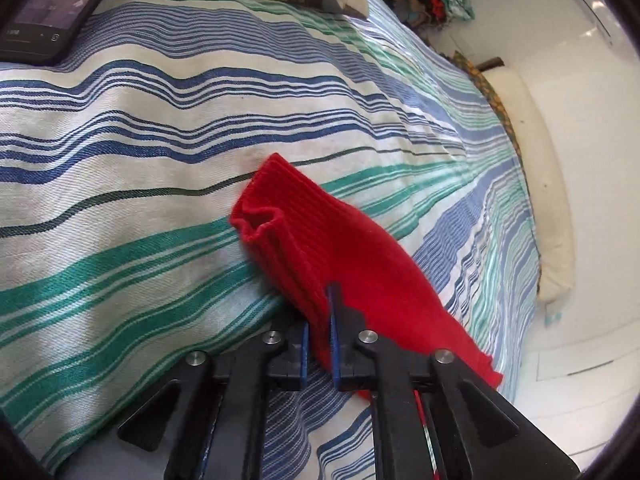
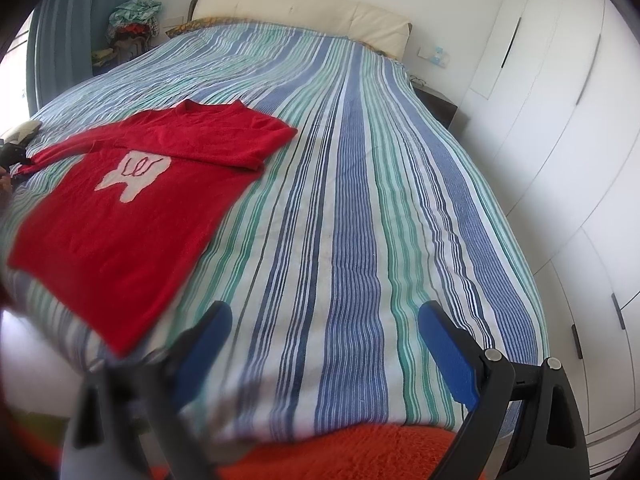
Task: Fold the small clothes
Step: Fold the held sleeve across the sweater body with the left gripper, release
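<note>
The left gripper has its two blue-padded black fingers pinched nearly together on the ribbed cuff end of a sleeve of the small red knitted sweater, the sleeve running from the jaws toward 11 o'clock with its open cuff mouth resting on the blue, green and white striped bedspread. In the right wrist view the red knitted sweater lies flat on the bedspread at about 9 to 10 o'clock, its pale pink motif facing up, one sleeve folded across the chest and the other stretching out toward 9 o'clock. The right gripper holds nothing, its fingers spread wide above the bed's near edge. A cream padded headboard sits at 12 o'clock, white wardrobe doors at 3 o'clock.
</note>
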